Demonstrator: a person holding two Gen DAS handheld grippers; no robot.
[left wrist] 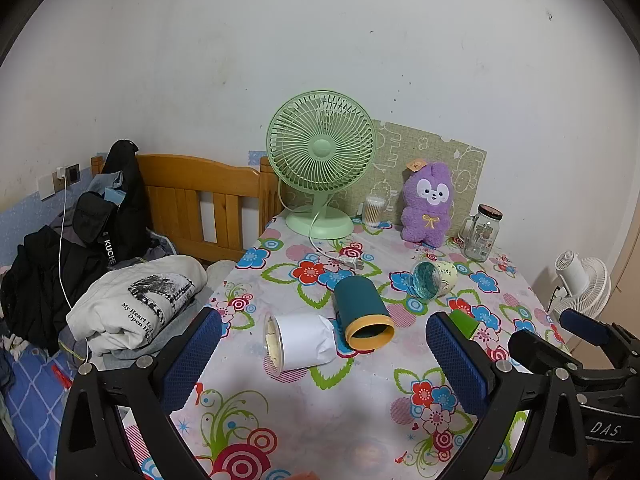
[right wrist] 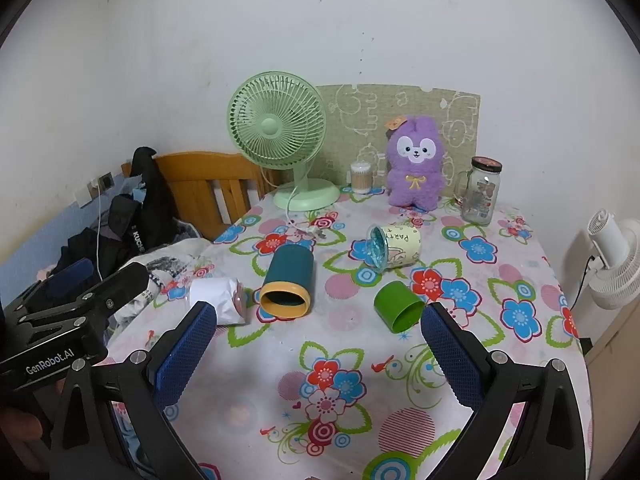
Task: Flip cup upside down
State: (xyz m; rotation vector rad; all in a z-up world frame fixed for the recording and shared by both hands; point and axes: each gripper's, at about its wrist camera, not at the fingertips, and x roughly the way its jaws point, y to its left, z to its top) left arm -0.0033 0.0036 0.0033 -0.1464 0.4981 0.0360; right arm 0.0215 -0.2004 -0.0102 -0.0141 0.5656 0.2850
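Several cups lie on their sides on the flowered table [left wrist: 320, 420] [right wrist: 280, 360]. A white cup [left wrist: 300, 342] [right wrist: 218, 300] lies at the left. A teal cup with a yellow rim [left wrist: 362, 312] [right wrist: 288, 286] lies in the middle, mouth toward me. A cream printed cup with a blue inside [left wrist: 434, 280] [right wrist: 394, 246] lies farther back. A green cup [right wrist: 398, 306] lies at the right, mostly hidden behind a finger in the left wrist view [left wrist: 464, 322]. My left gripper [left wrist: 324, 360] is open and empty, near the white cup. My right gripper [right wrist: 318, 352] is open and empty, above the table's front.
A green desk fan [left wrist: 320, 160] [right wrist: 276, 128], a purple plush toy [left wrist: 428, 204] [right wrist: 416, 160], a glass jar [left wrist: 482, 232] [right wrist: 480, 190] and a cotton-swab jar [left wrist: 374, 210] stand at the back. A bed with clothes [left wrist: 100, 260] is left; a white floor fan [right wrist: 612, 260] right.
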